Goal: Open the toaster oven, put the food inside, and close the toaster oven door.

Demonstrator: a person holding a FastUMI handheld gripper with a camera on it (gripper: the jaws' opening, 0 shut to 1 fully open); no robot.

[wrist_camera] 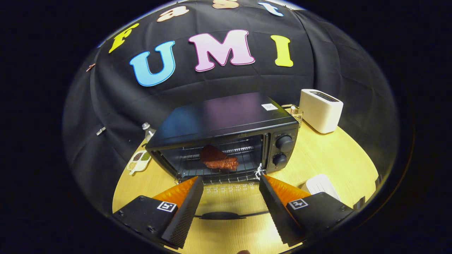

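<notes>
Facing the open toaster oven, the gripper hovers above the wooden table with its jaws spread wide and holding nothing. The oven door lies folded down flat between the fingers, its glass showing the table through it and its dark handle toward the gripper. Inside the oven, a reddish-brown piece of food rests on the wire rack, just ahead of the fingertips. Two round control knobs sit on the oven's right front panel.

Beyond the oven's right rear corner stands a cream pop-up toaster, with a small glass jar between it and the oven. At the table's left edge lie a divided white dish and a clear bottle. A white object sits beside the right finger; its kind cannot be told.
</notes>
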